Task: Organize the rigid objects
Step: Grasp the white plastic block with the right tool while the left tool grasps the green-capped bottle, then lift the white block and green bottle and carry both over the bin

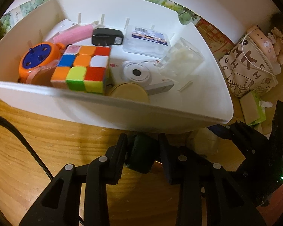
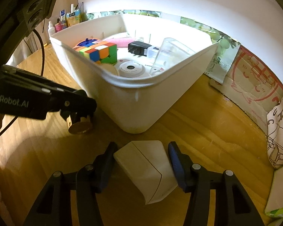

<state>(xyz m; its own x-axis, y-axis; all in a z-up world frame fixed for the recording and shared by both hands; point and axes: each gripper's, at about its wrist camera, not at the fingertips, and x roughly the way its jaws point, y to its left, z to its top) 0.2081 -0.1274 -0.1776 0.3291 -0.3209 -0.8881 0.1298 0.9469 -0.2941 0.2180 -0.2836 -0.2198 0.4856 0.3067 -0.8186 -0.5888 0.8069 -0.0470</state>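
Left wrist view: the left hand-held gripper (image 1: 142, 153) points down at the wooden surface (image 1: 47, 141), just in front of the white bin (image 1: 122, 111). Its jaws are closed on a small dark object (image 1: 141, 155), the pads pressing both sides; what the object is cannot be told from here. The bin already holds a puzzle cube (image 1: 83, 67), an orange and blue round toy (image 1: 37, 60), a black plug adapter (image 1: 107, 36), a white camera (image 1: 137, 73), a pink roll (image 1: 73, 34), a round tan disc (image 1: 130, 94) and clear plastic boxes (image 1: 179, 60).

Right wrist view: the right hand-held gripper (image 2: 141, 162) straddles a white box (image 2: 147, 169) lying on the surface in front of the bin's near corner. The left finger touches the box; a sliver of gap seems to remain at the blue-padded right finger, so whether the grip is firm cannot be told. To the left, the other gripper holds a short brass-coloured cylinder (image 2: 80, 125) with its base on or just above the wood.

Risks, as a judgement: the box lies skewed between the fingers, so a lift may twist it out of a corner-only grip. The bin's near wall is high and close; either load could clip the rim on the way over. The bin is crowded, so a dropped piece could land on the camera or knock the cube
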